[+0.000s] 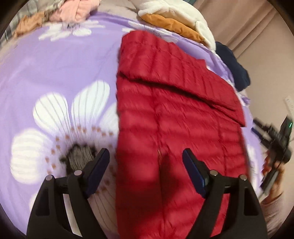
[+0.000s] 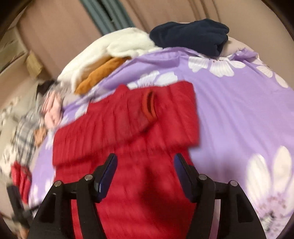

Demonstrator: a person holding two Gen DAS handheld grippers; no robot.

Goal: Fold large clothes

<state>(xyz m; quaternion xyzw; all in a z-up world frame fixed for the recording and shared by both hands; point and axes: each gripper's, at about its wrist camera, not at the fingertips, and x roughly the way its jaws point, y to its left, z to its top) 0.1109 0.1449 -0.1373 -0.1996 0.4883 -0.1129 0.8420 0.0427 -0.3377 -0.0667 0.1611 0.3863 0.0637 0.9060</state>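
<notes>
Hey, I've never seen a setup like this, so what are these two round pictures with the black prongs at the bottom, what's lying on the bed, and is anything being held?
There is no robot here. A person holds a two-fingered tool in each hand, and each tool carries a wide-angle camera looking along its fingers, hence the round, bent pictures.

One picture is from the left tool, the other from the right tool. The black prongs with dark blue pads are each tool's own fingers.

On the purple flowered bedspread lies a red quilted jacket, partly folded with a sleeve laid across it. Along the far edge sit other clothes: a white fleece, something orange, a navy garment and a pink item.

Both tools are open above the jacket, holding nothing.
</notes>
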